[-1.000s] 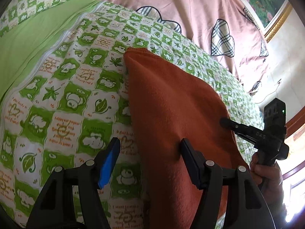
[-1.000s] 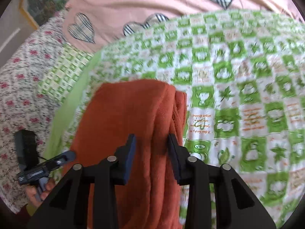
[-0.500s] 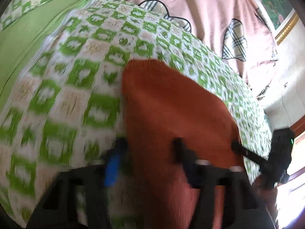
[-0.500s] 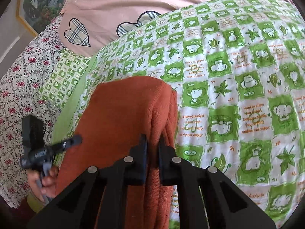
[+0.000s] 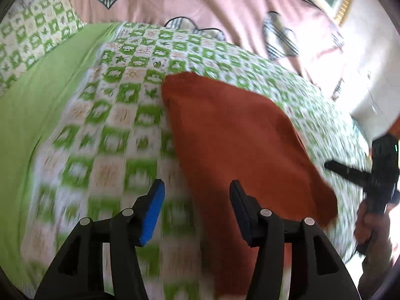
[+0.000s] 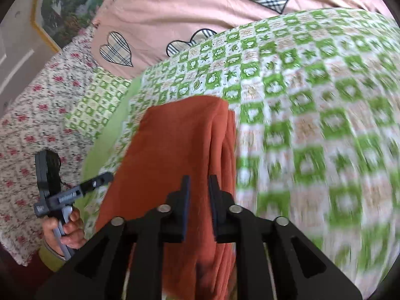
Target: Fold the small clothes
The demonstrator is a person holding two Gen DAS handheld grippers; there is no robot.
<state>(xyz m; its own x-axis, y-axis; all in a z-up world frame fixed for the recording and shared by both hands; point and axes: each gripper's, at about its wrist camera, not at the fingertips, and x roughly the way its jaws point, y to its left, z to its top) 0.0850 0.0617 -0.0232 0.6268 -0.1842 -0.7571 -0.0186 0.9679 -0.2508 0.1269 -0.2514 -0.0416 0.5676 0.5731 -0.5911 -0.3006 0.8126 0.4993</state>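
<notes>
We pinch the soft orange knitted sweater [image 6: 175,150] in our right gripper [image 6: 199,187], our left gripper [image 5: 196,195] gaping beside it, and next we fold it on the green checked blanket [image 6: 300,100].

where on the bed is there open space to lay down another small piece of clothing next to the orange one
Bare green-checked quilt lies right of the folded orange sweater, up to the pink heart-print bedding. On the other side, free quilt runs from the sweater's edge to the plain green sheet. The near end of the sweater is crowded by the left gripper and right gripper.
</notes>
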